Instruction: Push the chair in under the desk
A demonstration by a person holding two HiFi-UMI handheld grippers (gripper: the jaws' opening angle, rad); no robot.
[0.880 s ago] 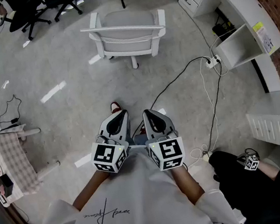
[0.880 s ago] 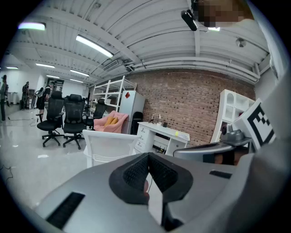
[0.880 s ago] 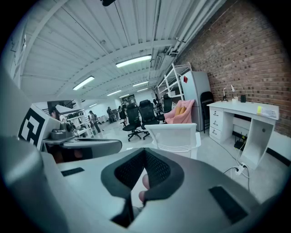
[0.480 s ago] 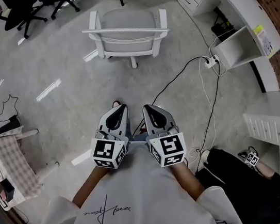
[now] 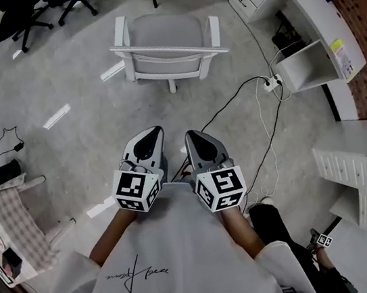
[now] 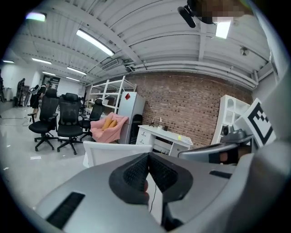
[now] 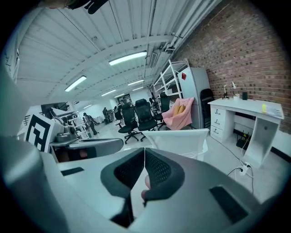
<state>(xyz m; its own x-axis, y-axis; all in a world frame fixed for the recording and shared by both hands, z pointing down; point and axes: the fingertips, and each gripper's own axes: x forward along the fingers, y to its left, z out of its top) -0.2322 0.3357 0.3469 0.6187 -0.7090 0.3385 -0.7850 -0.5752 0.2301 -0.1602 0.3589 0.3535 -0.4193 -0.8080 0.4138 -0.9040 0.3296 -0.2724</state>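
A white chair [image 5: 168, 45] with a grey seat stands on the open floor ahead, its back rail toward me. It also shows in the left gripper view as the chair [image 6: 113, 152] and in the right gripper view as the chair [image 7: 182, 136]. The white desk [image 5: 299, 5] runs along the brick wall at the upper right, apart from the chair. My left gripper [image 5: 154, 133] and right gripper [image 5: 189, 137] are held side by side in front of my chest, well short of the chair. Both are shut with nothing between the pads.
A power strip [image 5: 275, 81] and black and white cables trail over the floor right of the chair. Black office chairs [image 5: 20, 16] stand at the far left. A checked-cloth table [image 5: 6, 220] is at my left, a white drawer unit [image 5: 350, 165] at my right.
Both grippers have edged forward toward the chair, staying shut. The floor and the things at the lower right have slid back in the head view.
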